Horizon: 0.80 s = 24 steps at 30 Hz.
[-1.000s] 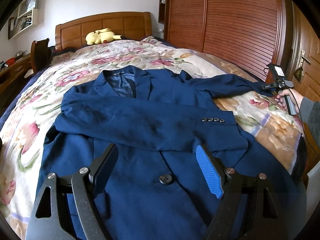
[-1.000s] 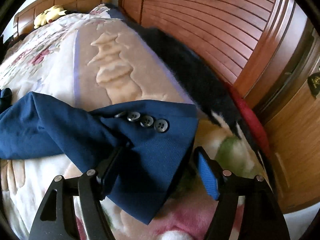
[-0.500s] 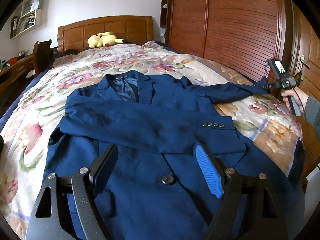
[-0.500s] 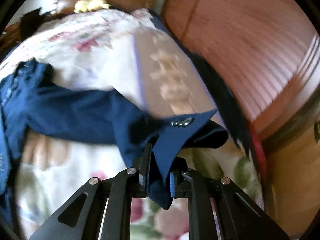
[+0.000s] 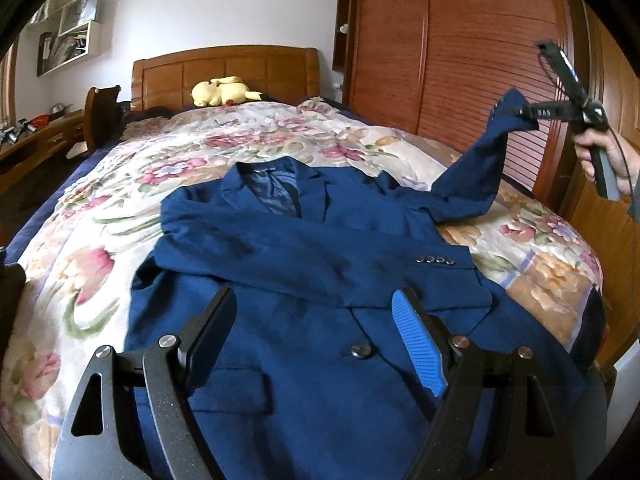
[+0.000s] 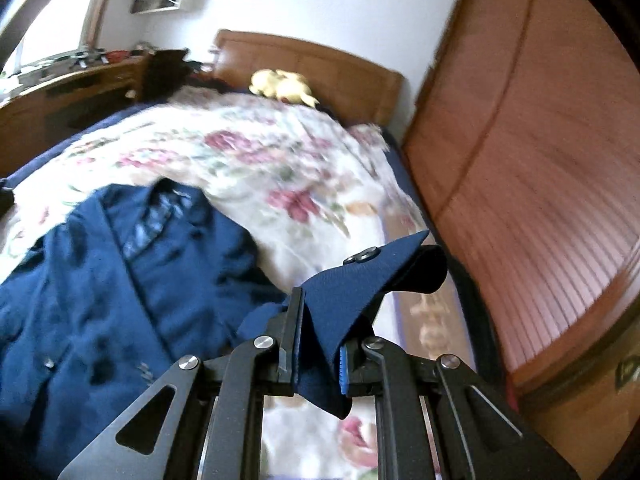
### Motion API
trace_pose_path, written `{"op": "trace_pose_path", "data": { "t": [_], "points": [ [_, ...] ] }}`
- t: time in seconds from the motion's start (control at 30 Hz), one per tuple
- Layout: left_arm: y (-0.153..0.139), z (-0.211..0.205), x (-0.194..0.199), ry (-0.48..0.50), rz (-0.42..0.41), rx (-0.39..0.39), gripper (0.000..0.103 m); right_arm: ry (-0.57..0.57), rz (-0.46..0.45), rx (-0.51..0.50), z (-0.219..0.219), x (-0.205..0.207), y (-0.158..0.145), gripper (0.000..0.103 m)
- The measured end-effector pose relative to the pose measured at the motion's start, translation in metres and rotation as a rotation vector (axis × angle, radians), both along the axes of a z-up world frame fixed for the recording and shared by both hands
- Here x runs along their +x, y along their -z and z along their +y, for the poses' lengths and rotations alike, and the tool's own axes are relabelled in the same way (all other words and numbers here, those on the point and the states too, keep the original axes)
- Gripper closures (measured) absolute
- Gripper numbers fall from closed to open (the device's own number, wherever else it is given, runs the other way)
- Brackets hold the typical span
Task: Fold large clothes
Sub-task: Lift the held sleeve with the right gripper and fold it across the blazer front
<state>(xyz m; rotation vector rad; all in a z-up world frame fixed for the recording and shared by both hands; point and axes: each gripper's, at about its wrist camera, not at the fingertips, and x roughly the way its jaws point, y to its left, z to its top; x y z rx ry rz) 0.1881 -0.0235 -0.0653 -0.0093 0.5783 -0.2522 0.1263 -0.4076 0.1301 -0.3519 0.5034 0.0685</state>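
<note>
On the bed [image 5: 120, 216], across the floral quilt [image 5: 304, 152], lies the navy jacket [image 5: 320, 264], front up, collar toward the far headboard [image 5: 224, 68]. One sleeve [image 5: 304, 256] is folded across the chest w/ its cuff buttons [image 5: 434, 260] to the right. Other sleeve [image 5: 476, 176] rises off the bed at the far right, its cuff up in the air.

My right gripper [image 6: 318, 344] has that cuff: jaws narrow, clamped on the cuff fabric [image 6: 352, 300], which sticks out past the fingertips w/ one button [image 6: 362, 256] showing on top. In the left wrist view I see that same gripper [image 5: 528, 114] at the far right, held by my right hand [image 5: 600, 152], clear above the quilt, in front of the slatted wardrobe [image 5: 460, 64]. Right wrist view is blurred, so finer detail on the jacket body is hard to read.

My left gripper [image 5: 316, 328] hangs over the near part of the jacket, jaws wide, nothing between them; blue pad [image 5: 416, 344] on the right finger. A front button [image 5: 361, 350] shows between the fingers; can't tell if the tips touch the cloth. Flap pocket [image 5: 228, 388] just near-left of it.

Yellow plush toy [image 5: 222, 90] sits at the head of the bed. Wooden desk [image 5: 36, 144] along the far left, shelves [image 5: 72, 36] on the wall above.
</note>
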Motion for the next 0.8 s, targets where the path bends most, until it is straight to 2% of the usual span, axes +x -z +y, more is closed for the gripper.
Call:
{"op": "trace_pose_path", "data": {
  "t": [0.47,0.63,0.8],
  "points": [
    [-0.008,0.045,-0.023,-0.063,-0.032,-0.015,0.022,-0.141,-0.152,-0.022,0.101,-0.071,-0.057,0.09],
    [-0.009,0.062,-0.028,-0.089,-0.034,-0.013,0.022,-0.235,-0.188,-0.034,0.138,-0.1,-0.064,0.09],
    [-0.011,0.077,-0.033,-0.12,-0.042,-0.026,0.022,-0.319,-0.174,-0.064,0.17,-0.115,-0.057,0.09]
  ]
}}
